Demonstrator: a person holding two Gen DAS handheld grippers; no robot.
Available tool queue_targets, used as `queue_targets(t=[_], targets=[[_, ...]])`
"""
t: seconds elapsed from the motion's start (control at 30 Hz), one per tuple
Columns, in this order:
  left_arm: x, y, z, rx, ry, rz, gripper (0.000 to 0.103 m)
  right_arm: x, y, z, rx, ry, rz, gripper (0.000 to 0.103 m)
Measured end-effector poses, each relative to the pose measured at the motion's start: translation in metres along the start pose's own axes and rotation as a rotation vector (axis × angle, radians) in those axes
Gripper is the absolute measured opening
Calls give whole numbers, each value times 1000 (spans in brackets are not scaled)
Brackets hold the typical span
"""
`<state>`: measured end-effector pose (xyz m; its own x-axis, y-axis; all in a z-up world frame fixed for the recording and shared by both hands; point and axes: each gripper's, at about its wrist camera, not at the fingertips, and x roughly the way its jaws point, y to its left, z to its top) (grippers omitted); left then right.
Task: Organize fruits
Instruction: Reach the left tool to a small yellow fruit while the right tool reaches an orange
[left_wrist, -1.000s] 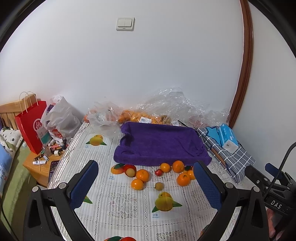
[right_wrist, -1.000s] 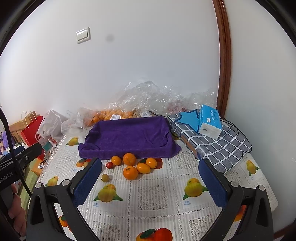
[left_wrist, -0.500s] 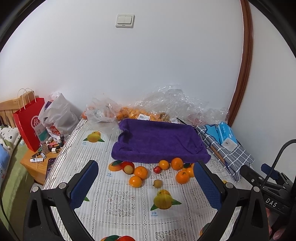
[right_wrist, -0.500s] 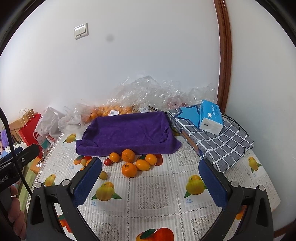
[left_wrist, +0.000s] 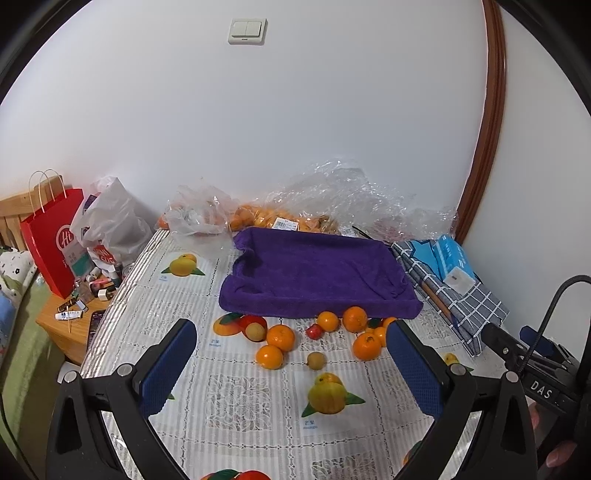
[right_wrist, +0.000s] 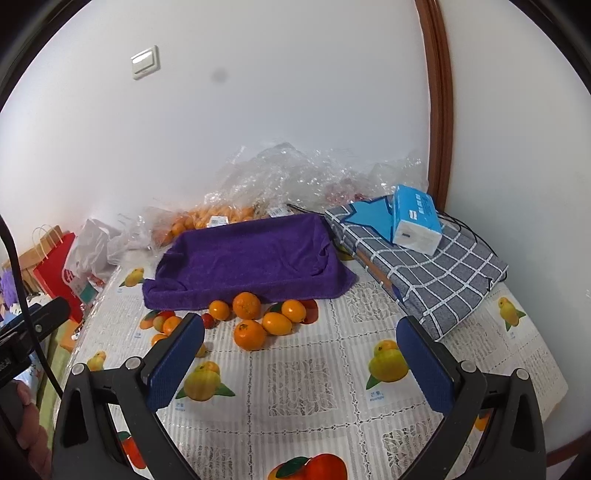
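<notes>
Several loose oranges (left_wrist: 280, 336) (right_wrist: 250, 334), a small red fruit (left_wrist: 313, 331) and a small tan fruit (left_wrist: 316, 360) lie on the fruit-print tablecloth (left_wrist: 236, 398) just in front of a purple towel-lined tray (left_wrist: 314, 271) (right_wrist: 243, 258). My left gripper (left_wrist: 291, 362) is open and empty, held above the table short of the fruit. My right gripper (right_wrist: 301, 354) is open and empty, also short of the fruit; the orange nearest it lies between its fingers in view.
Clear plastic bags of oranges (left_wrist: 280, 221) sit behind the tray against the wall. A checked grey bundle (right_wrist: 432, 269) with a blue tissue pack (right_wrist: 415, 225) lies at the right. A red paper bag (left_wrist: 51, 240) and a cluttered side table (left_wrist: 77, 306) stand left of the table.
Both grippers have moved slightly forward and the view has tilted a little; the fruit and tray sit a bit higher and closer in view. Both stay open and empty.
</notes>
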<state>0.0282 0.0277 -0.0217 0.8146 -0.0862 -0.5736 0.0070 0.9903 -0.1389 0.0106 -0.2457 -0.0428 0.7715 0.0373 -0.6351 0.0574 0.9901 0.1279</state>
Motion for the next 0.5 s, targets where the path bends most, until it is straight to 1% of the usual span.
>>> queue_targets(t=[0.1, 0.2, 0.27, 0.33, 0.4, 0.47, 0.5], targets=[[4, 4, -1, -6, -9, 8, 103, 8, -3, -1, 1, 1, -9, 102], [10, 8, -2, -8, -25, 33, 103, 18, -3, -1, -20, 12, -8, 101], [16, 11, -2, -5, -36, 40, 103, 28, -3, -1, -37, 13, -21, 98], [25, 16, -2, -10, -23, 32, 103, 41, -4, -2, -41, 29, -16, 95], [39, 21, -3, -16, 5, 46, 103, 54, -7, -2, -38, 49, 6, 93], [52, 28, -5, -27, 31, 55, 103, 72, -8, -4, -39, 78, 18, 88], [61, 32, -7, -30, 49, 64, 103, 80, -8, -5, -43, 88, 21, 84]])
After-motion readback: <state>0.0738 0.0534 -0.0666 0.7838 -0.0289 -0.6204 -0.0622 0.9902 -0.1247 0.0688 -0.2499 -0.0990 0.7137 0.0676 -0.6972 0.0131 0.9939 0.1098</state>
